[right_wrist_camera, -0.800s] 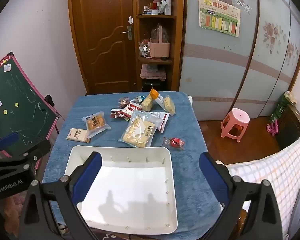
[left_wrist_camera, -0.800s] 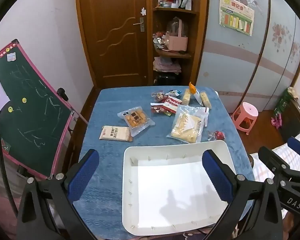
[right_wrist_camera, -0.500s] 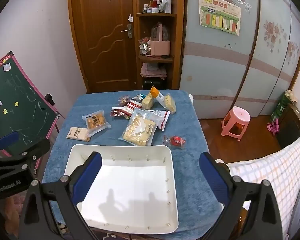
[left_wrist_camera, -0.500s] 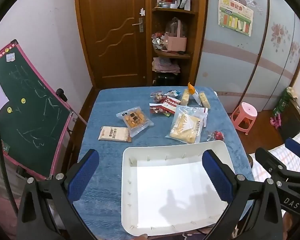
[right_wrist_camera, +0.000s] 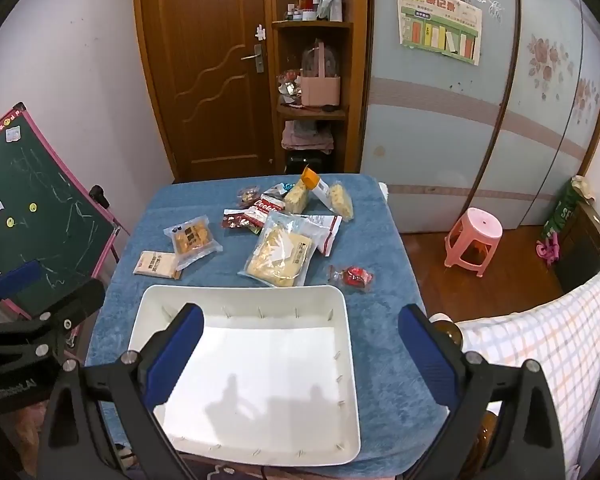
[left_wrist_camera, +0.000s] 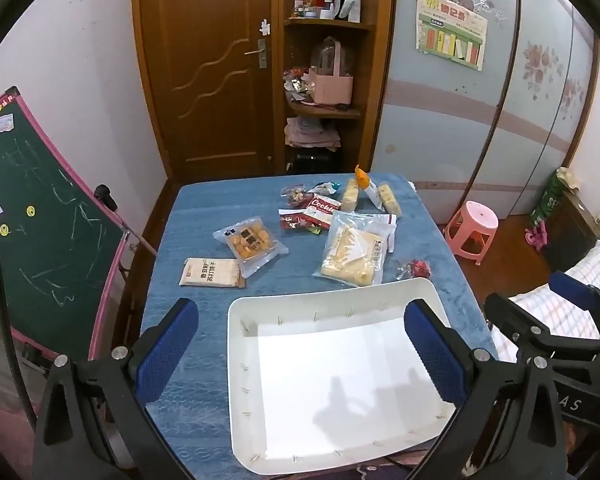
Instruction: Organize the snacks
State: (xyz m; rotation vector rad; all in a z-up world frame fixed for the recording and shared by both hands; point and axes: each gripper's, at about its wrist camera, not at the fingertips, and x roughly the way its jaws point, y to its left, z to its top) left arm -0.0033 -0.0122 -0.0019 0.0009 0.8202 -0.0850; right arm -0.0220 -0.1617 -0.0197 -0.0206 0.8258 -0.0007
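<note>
An empty white tray (left_wrist_camera: 236, 332) (right_wrist_camera: 342, 364) lies at the near end of the blue-covered table (left_wrist_camera: 188, 240). Beyond it lie several snack packs: a beige cracker pack (left_wrist_camera: 211, 273) (right_wrist_camera: 156, 265), a clear bag of orange snacks (left_wrist_camera: 251, 243) (right_wrist_camera: 192, 240), a large clear bag of yellow biscuits (left_wrist_camera: 354, 257) (right_wrist_camera: 280, 254), a red candy (left_wrist_camera: 418, 269) (right_wrist_camera: 354, 276), and a red cookie pack (left_wrist_camera: 320, 207) among small packs at the far end. My left gripper (left_wrist_camera: 300, 344) and right gripper (right_wrist_camera: 296, 354) hang open and empty above the tray.
A green chalkboard (left_wrist_camera: 32, 240) leans left of the table. A pink stool (left_wrist_camera: 472, 232) stands on the floor to the right. A checked cloth (right_wrist_camera: 540, 344) is at near right. A wooden door and shelf are behind the table.
Both grippers have drawn back slightly and risen; the table and snacks look a little farther. Nothing on the table has moved.
</note>
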